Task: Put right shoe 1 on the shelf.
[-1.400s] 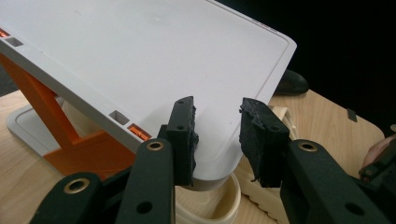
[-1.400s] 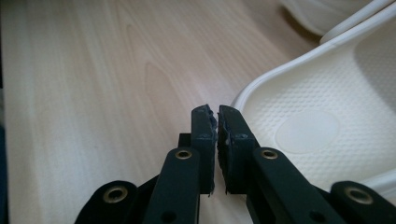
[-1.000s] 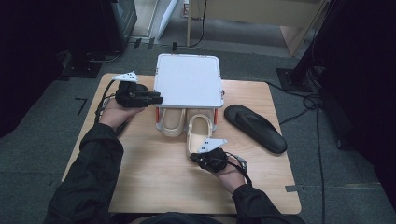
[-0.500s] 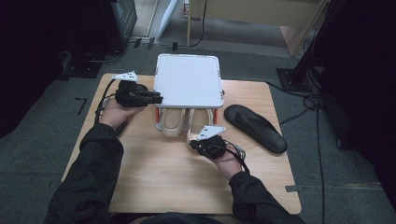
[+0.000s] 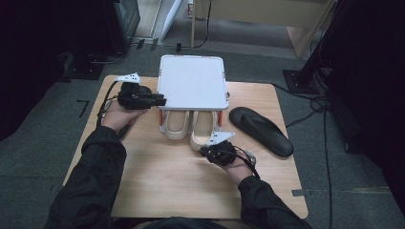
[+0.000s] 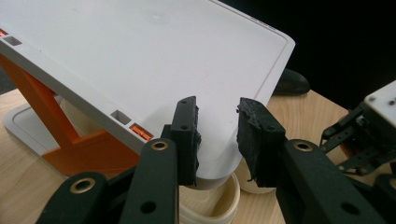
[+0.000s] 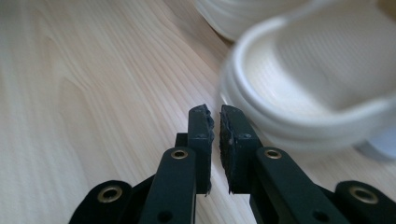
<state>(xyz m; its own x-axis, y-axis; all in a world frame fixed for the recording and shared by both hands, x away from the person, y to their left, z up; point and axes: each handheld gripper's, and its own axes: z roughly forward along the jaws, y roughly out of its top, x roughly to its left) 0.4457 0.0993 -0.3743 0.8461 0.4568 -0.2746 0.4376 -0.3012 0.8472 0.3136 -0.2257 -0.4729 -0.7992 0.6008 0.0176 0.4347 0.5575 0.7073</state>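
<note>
A white rack [image 5: 193, 88] on orange legs [image 6: 70, 140] stands at the table's far middle. Two cream slippers lie side by side beneath it, heels out toward me. My left gripper [image 5: 160, 101] has just been closing and is shut on the rack's front left corner [image 6: 215, 161], which fills the gap between the pads. My right gripper [image 5: 204, 151] sits low on the wood, just left of the right slipper's [image 5: 201, 129] heel [image 7: 317, 79]. Its jaws have just opened to a narrow slit with nothing between them.
A black flip-flop [image 5: 260, 130] lies on the table [image 5: 172, 181] to the right of the rack. The left cream slipper [image 5: 175, 125] sits right beside the right one. Cables and furniture legs are on the grey floor beyond the table.
The right gripper moved a little toward the rack, and the right cream slipper now lies slightly further under it. The left gripper stayed at the rack's corner.
</note>
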